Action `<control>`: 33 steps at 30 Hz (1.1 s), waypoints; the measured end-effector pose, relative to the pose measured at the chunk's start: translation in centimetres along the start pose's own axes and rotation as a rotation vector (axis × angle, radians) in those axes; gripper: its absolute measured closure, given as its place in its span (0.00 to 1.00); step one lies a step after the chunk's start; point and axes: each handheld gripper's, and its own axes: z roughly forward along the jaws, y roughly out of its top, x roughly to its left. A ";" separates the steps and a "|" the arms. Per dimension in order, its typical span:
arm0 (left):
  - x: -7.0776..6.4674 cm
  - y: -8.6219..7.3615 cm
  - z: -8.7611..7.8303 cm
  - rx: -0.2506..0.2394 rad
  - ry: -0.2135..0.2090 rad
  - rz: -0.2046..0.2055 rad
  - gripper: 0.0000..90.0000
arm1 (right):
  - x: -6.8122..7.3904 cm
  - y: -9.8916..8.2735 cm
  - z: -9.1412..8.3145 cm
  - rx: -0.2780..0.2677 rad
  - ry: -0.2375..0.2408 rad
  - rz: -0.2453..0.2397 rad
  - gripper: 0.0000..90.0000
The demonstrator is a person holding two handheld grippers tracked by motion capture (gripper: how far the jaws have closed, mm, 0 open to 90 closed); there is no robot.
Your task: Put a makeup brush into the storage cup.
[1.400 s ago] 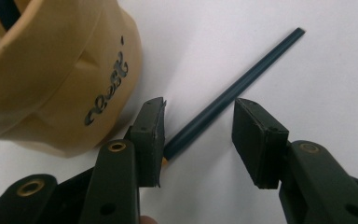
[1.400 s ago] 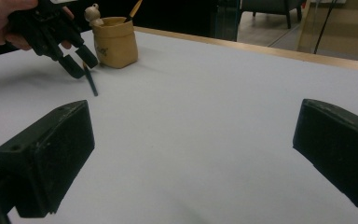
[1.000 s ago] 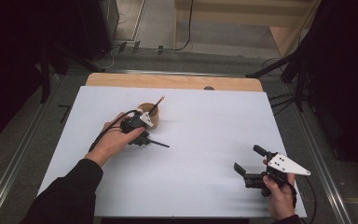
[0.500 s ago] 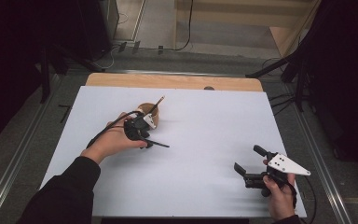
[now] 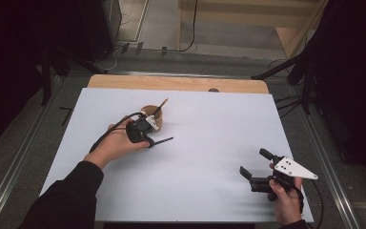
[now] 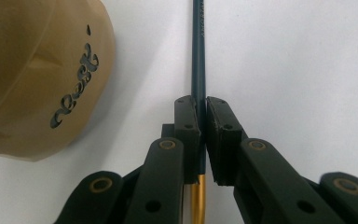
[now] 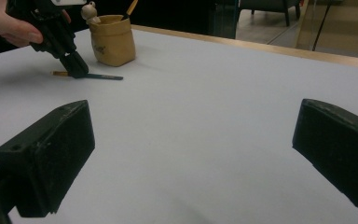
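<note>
Where the left gripper point(image 5: 147, 138) lowers its tips to the white table point(image 5: 209, 167), its jaws have just been closing and now stand clamped on a dark pencil point(image 5: 161, 141) that lies flat on the surface. In the left gripper view the left gripper point(image 6: 201, 135) shows both pads pressed against the pencil's dark shaft point(image 6: 198, 56), which runs straight ahead from between them, while a gold-coloured end section point(image 6: 196, 203) sticks out behind the pads, toward the hand. In the high view the free length of the pencil reaches out to the right of the jaws, toward the middle of the table. A tan pen holder point(image 5: 150, 114) stands just beyond the left gripper, near it but apart from the pencil; in the left gripper view the pen holder point(image 6: 37, 74) sits ahead and to the left of the jaws and bears cut-out lettering. One more pencil point(image 5: 160, 106) stands tilted inside the holder, and a small pale figure point(image 7: 90, 11) shows at the holder's rim in the right gripper view. The left hand point(image 5: 112, 145) wraps the gripper's body, with the cable trailing back along the sleeve. The right gripper point(image 5: 257, 167) is held at the near right part of the table, well apart from the left one, with its jaws spread wide over bare surface and nothing between them. From the right gripper view the clamped pencil point(image 7: 103, 77) lies far ahead and to the left of those open jaws.
</note>
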 end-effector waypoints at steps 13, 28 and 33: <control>0.2 -0.9 -0.4 -0.064 0.017 -0.052 0.94 | 0.1 0.0 0.2 0.007 0.003 0.001 0.00; -0.5 -1.9 -2.4 -0.220 0.013 -0.096 0.94 | 0.7 0.3 0.8 0.015 0.016 -0.005 0.00; -0.9 -2.3 -3.1 -0.268 0.013 -0.093 0.94 | 1.1 0.6 1.4 0.027 0.015 -0.009 0.01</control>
